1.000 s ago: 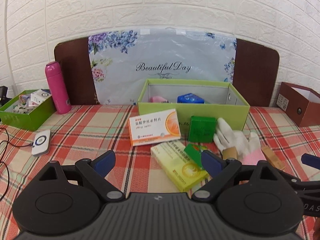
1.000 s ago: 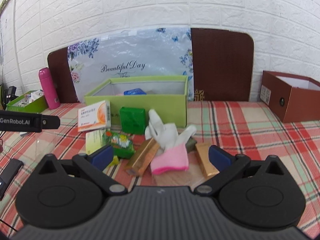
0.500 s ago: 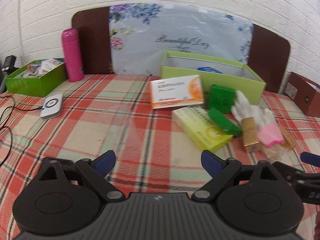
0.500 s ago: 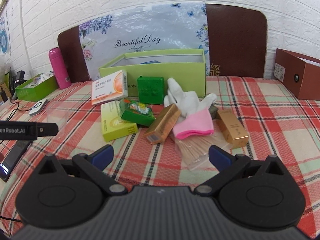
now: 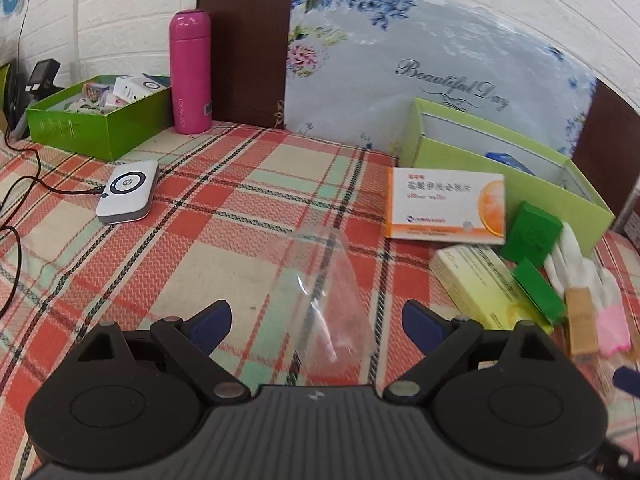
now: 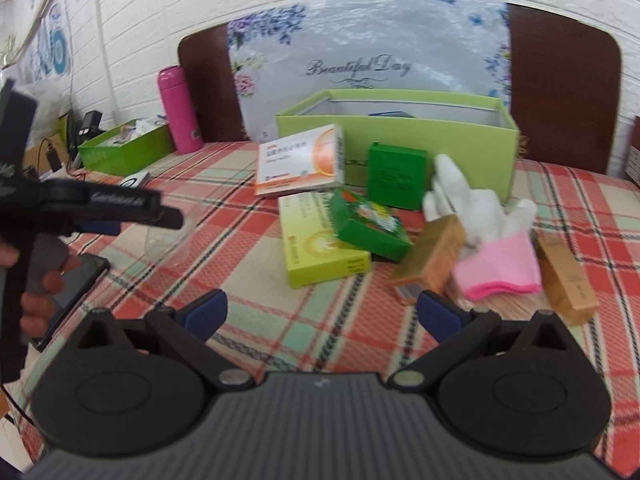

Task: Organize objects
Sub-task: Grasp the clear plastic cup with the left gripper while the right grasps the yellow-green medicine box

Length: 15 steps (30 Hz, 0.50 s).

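My left gripper (image 5: 316, 322) is open and empty, just above a clear plastic bag (image 5: 330, 280) lying flat on the checked tablecloth. My right gripper (image 6: 320, 312) is open and empty, in front of a pile: an orange-white medicine box (image 6: 302, 160), a yellow box (image 6: 320, 246), a small green box (image 6: 372, 224), an upright green box (image 6: 396, 176), gold boxes (image 6: 434, 258), and a white-pink glove (image 6: 488, 240). An open light-green box (image 6: 400, 128) stands behind the pile. The same pile shows at the right of the left wrist view (image 5: 480, 276).
A pink bottle (image 5: 190, 72), a dark green box of small items (image 5: 100, 114) and a white device with a cable (image 5: 128, 192) are at the left. A phone (image 6: 76, 288) lies by the left hand. A brown box edge (image 6: 632, 152) is at the far right.
My left gripper has moved left and down toward the clear plastic bag. My right gripper has pulled back and lifted from the pile. Both stay open.
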Available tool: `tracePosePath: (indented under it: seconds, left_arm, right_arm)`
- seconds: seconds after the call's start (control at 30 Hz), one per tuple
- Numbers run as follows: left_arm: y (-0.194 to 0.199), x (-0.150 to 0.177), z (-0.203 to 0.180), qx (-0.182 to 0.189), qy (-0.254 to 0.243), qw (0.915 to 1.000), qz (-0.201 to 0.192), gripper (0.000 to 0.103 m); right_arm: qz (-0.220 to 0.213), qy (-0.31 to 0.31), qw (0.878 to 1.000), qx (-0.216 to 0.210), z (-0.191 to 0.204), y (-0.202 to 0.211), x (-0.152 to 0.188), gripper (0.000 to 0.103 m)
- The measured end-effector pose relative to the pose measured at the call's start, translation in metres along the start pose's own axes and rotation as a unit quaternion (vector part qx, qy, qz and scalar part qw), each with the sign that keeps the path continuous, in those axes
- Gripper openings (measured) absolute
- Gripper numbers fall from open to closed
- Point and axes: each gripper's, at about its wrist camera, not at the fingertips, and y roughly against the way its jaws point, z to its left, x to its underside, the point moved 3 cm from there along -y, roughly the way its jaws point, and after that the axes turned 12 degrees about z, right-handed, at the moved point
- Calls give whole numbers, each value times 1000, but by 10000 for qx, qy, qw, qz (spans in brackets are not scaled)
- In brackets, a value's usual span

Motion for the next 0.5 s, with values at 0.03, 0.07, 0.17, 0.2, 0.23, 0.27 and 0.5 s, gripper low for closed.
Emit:
tracePosePath:
  seconds: [0.03,0.07,0.17,0.2,0.23,0.27,0.5]
  left_arm:
    - [-3,-4,2,-22,26,10000,14,95]
    - [-6,-7,3,-24,35,10000,18,95]
    - [-14,-15,6,39,-26,10000,84,84]
    - [-18,-16,7,102,-60,9998,130,78]
    - [-21,-18,8,199,-77,9996,194,69]
    - [-23,-18,9,294,-82,9992,257,62]
    - [-18,-9,8,809,-330,9954,390,57]
  right_arm:
    - [5,58,10000,-50,3,-4,-3,102]
    - [15,119,9999,-98,6,-9,-6,101]
    - [123,236,9996,-139,10,-28,-18,97]
    - [186,236,9995,-110,10,-35,-22,96]
    - [226,244,9994,-92,10,-42,-25,96]
    - [260,253,9993,-81,9,-49,-29,96]
    - [372,232,9988,239,2,-86,-47,95]
